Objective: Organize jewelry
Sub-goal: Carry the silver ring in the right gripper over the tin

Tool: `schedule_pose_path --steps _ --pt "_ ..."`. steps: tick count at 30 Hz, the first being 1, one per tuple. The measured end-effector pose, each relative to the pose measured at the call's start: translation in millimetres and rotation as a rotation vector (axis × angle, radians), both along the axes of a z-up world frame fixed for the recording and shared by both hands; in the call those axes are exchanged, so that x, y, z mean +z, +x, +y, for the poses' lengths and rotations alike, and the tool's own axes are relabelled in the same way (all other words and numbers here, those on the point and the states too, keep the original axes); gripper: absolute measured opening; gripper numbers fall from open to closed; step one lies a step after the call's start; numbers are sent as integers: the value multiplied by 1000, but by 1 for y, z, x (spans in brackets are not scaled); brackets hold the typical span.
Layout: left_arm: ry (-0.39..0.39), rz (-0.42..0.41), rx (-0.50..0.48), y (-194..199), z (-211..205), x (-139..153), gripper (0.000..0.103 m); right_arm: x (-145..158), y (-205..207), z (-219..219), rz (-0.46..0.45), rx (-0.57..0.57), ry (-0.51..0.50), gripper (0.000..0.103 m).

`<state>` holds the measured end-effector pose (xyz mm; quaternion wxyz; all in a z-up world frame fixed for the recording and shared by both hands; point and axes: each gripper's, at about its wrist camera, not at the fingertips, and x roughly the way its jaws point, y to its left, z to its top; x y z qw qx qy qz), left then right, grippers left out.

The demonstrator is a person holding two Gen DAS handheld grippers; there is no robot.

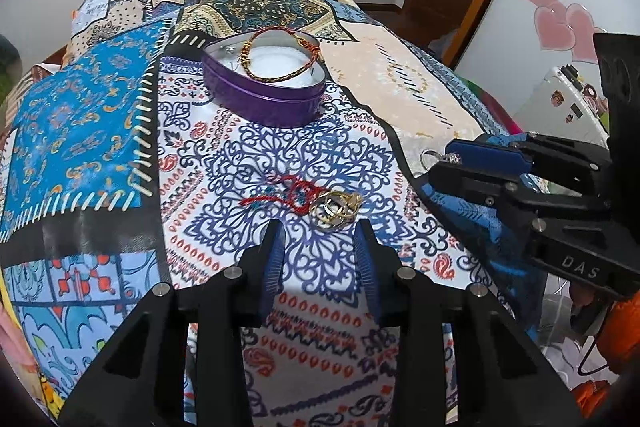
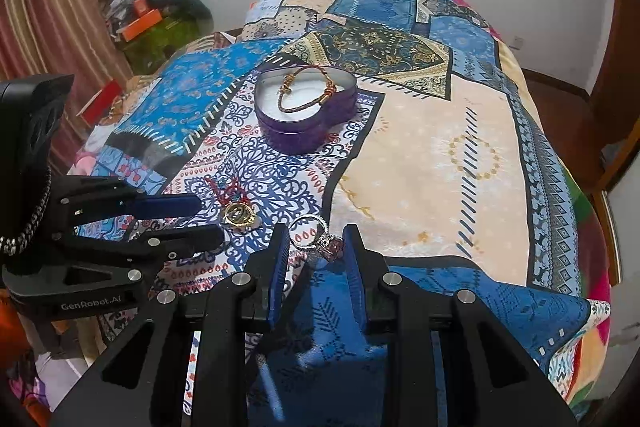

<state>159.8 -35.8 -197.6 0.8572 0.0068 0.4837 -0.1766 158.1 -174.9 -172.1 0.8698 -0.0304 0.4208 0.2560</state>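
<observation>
Your landmark is the purple heart-shaped tin [image 1: 264, 89], lid off on the bed's patchwork bedspread [image 2: 420, 155]. A braided gold-and-red bracelet [image 1: 280, 57] already lies draped in it, partly over the rim.

Nearer you than the tin, a red beaded piece [image 1: 288, 193] and a small heap of gold rings [image 1: 336, 209] sit touching each other on the bedspread. Your left claw [image 1: 318, 231] points at that heap with its jaws apart and nothing between them — lined up, I'd judge, to straddle the rings for the next pick.

Your right claw [image 2: 316, 239] is on the near side of the tin too, off to the right of the heap. Its jaws have drawn in around a silver ring with a stone setting [image 2: 320, 237]; the setting sits between the pads, the hoop sticking out ahead — probably so the bulkier part gives purchase. Whether the pads truly press it I cannot tell.
</observation>
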Motion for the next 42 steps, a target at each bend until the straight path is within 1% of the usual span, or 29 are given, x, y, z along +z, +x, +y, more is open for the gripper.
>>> schedule_pose_path --steps 1,3,8,11,13,23,35,42 --pt "-2 2 -3 1 -1 -1 35 0 0 0 0 0 2 25" --pt "-1 7 -12 4 -4 -3 28 -1 1 -1 2 0 5 25" --pt "21 -4 -9 8 -10 -6 25 -1 2 -5 1 -3 7 25" --pt "23 -8 -7 8 -11 -6 22 1 2 -7 -2 -6 9 25" --pt "23 -11 -9 7 -11 -4 17 2 2 -8 -4 -7 10 25" --pt "22 -49 7 -1 -3 9 17 10 2 -6 -22 -9 24 25" --pt "3 -145 61 -4 18 41 17 25 5 3 -65 -5 34 25" --pt "-15 -189 98 5 31 58 17 38 12 15 -105 6 52 25"
